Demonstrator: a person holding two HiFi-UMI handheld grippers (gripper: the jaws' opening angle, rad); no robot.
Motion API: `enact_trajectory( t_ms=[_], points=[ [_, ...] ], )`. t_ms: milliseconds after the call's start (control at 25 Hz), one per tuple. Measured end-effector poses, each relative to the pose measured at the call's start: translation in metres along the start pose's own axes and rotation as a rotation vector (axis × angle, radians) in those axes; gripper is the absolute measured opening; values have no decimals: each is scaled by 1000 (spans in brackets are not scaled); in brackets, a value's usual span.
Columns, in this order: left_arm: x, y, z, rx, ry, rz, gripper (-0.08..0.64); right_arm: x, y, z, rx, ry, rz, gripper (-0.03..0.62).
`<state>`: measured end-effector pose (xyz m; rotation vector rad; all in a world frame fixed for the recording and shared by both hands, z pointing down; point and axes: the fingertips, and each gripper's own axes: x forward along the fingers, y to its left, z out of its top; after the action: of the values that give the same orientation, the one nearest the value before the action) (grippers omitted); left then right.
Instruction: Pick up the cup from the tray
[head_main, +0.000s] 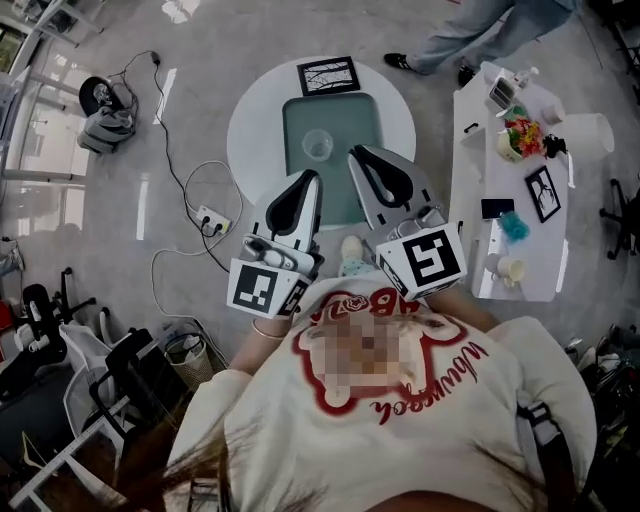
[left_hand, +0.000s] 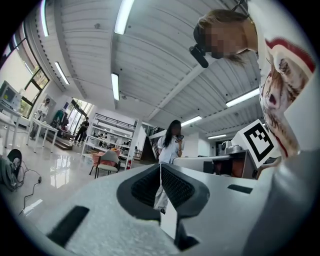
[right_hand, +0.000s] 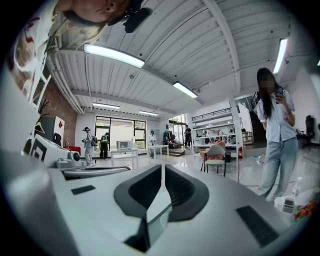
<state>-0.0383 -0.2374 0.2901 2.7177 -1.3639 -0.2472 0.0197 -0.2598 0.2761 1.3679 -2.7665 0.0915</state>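
Hovering short of the cup (head_main: 317, 146), upright on the tray (head_main: 345, 115) on the worktop (head_main: 250, 135), the left gripper (head_main: 312, 178) and right gripper (head_main: 356, 155) seem poised for approach. Both have fingers closed and empty, since the grasp is not yet begun.

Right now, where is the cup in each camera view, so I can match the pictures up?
Head view: the cup stands on the green tray, upper centre of the picture.
Left gripper view: not in it.
Right gripper view: not in it.
Shared landmark: the standing person in jeans, at the top right in the head view, centre in the left gripper view, and at the right edge in the right gripper view.
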Motion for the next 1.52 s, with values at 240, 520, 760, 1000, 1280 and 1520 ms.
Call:
enact_trajectory(
  t_ms=[240, 520, 760, 1000, 1280, 1520],
  points=[
    [-8, 13, -4, -41, 26, 22, 15, 13, 11, -10, 19, 25, 21, 41],
    [-3, 24, -5, -41, 24, -15, 15, 20, 12, -8, 18, 5, -1, 41],
    [-6, 30, -11, -43, 50, -19, 15, 19, 11, -18, 39, 16, -1, 43],
    [-9, 37, -21, -63, 70, -19, 15, 32, 29, -47, 30, 93, 98, 43],
    [-11, 46, -32, -77, 93, -18, 15, 44, 29, -78, 32, 158, 117, 166],
    [-9, 51, -43, -92, 113, -23, 15, 51, 21, -106, 21, 224, 92, 279]
  ],
)
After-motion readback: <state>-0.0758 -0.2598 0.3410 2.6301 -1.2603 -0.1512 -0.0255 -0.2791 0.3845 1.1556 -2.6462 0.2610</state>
